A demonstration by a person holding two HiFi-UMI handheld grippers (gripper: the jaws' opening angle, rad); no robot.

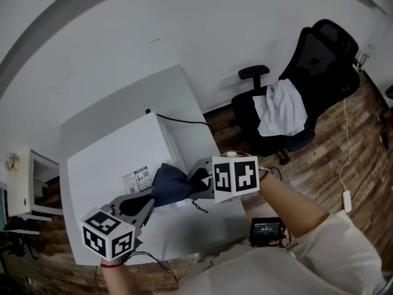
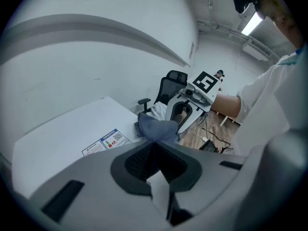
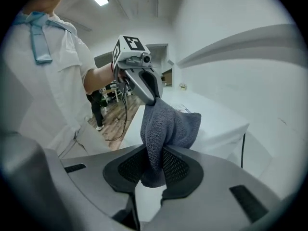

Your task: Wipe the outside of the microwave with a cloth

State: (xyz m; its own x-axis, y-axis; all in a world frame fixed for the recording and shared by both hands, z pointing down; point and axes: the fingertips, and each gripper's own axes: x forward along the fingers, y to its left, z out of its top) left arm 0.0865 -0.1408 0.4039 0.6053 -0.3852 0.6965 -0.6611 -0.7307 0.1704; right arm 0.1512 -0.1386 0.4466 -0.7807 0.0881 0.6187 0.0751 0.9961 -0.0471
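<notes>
The white microwave [image 1: 101,165] lies below me, its top [image 2: 67,126] bearing a printed label [image 1: 136,180]. A dark blue cloth [image 1: 172,186] hangs stretched above its front right part. My left gripper [image 1: 149,201], at the lower left, is shut on one end of the cloth [image 2: 156,129]. My right gripper [image 1: 196,180], in the middle, is shut on the other end, and a fold of cloth [image 3: 168,126] passes between its pads. Each gripper view shows the other gripper across the cloth: the right gripper [image 2: 188,113] and the left gripper [image 3: 152,99]. The microwave top [image 3: 216,124] shows behind.
A black office chair [image 1: 319,60] with a white garment [image 1: 281,108] on it stands at the right on the wooden floor. A black cable [image 1: 184,120] runs behind the microwave. A small device with a screen [image 1: 266,229] sits on the floor near the person.
</notes>
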